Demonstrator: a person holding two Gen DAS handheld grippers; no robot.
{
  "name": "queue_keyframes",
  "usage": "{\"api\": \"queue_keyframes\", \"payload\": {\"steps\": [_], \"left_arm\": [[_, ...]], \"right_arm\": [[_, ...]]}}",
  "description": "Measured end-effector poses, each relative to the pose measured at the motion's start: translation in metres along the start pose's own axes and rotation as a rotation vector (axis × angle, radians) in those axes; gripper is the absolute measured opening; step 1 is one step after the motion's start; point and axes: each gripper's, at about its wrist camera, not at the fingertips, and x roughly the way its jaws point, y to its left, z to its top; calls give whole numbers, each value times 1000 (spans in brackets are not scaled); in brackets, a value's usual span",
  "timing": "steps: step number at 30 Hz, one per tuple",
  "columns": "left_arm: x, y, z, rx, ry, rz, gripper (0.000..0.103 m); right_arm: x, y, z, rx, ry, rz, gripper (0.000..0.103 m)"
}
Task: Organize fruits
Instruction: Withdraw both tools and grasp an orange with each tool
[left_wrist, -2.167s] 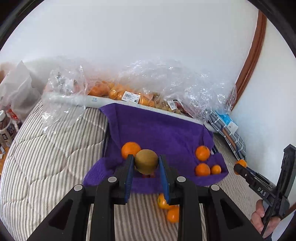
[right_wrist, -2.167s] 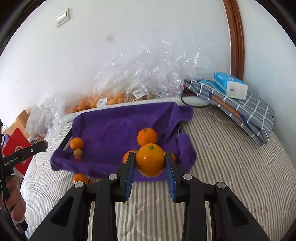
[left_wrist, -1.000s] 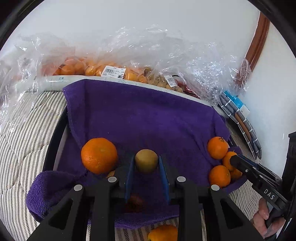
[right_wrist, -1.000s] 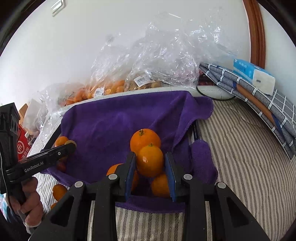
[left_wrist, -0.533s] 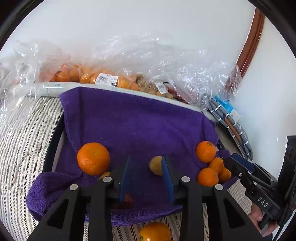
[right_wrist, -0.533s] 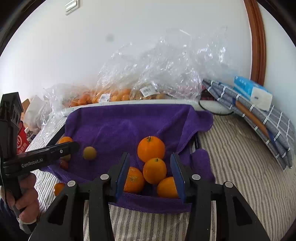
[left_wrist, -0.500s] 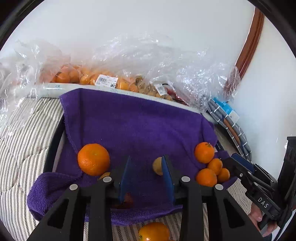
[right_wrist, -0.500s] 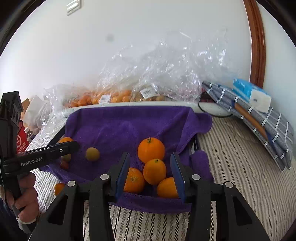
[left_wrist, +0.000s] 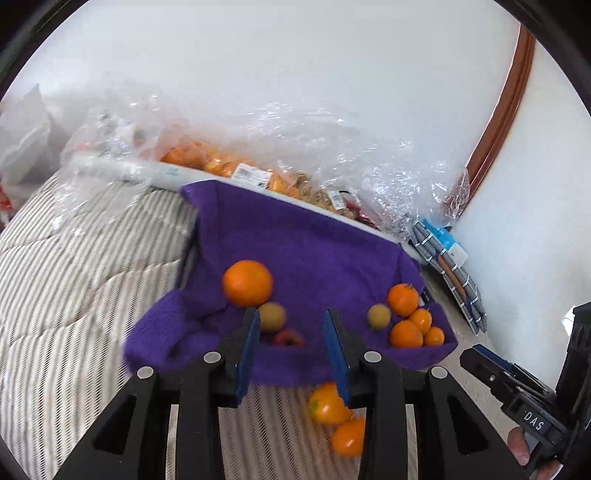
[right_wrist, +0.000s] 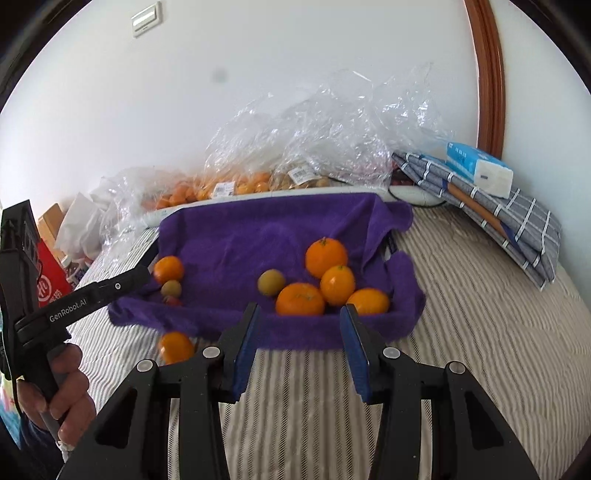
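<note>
A purple towel (left_wrist: 303, 251) (right_wrist: 258, 229) lies over a tray on the striped bed. My left gripper (left_wrist: 291, 325) (right_wrist: 140, 275) is open and empty, just before the towel's near edge. Past its fingers lie a big orange (left_wrist: 247, 282), a tan round fruit (left_wrist: 271, 316) and a small red fruit (left_wrist: 286, 338). A second tan fruit (left_wrist: 378, 315) (right_wrist: 270, 281) rests beside the orange cluster (right_wrist: 327, 256). My right gripper (right_wrist: 301, 317) (left_wrist: 471, 358) is open and empty in front of that cluster. Two loose oranges (left_wrist: 327, 406) lie on the bed below the towel.
Clear plastic bags of oranges (right_wrist: 236, 186) line the wall behind the towel. A folded checked cloth (right_wrist: 517, 221) with a tissue pack (right_wrist: 480, 173) lies at the right. A red box (right_wrist: 51, 288) stands at the left. A hand (right_wrist: 70, 387) holds the left gripper.
Both grippers opened and let go: the tan fruit and an orange now rest on the towel. The tan fruit rolled right toward the cluster. Both grippers drew back toward the near edge.
</note>
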Motion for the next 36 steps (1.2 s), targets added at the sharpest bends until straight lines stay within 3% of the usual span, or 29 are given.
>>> {"api": "queue_keyframes", "payload": {"steps": [9, 16, 24, 34, 36], "left_arm": [[-39, 48, -26, -7, 30, 175, 34], [-40, 67, -28, -54, 57, 194, 34], [-47, 71, -27, -72, 27, 200, 35], [-41, 83, -27, -119, 53, 221, 35], [-41, 84, -26, -123, 55, 217, 35]], "right_arm": [[10, 49, -39, -41, 89, 73, 45], [21, 78, -46, -76, 118, 71, 45], [33, 82, -42, -48, 144, 82, 46], [50, 87, -45, -27, 199, 132, 45], [56, 86, -46, -23, 216, 135, 39]]}}
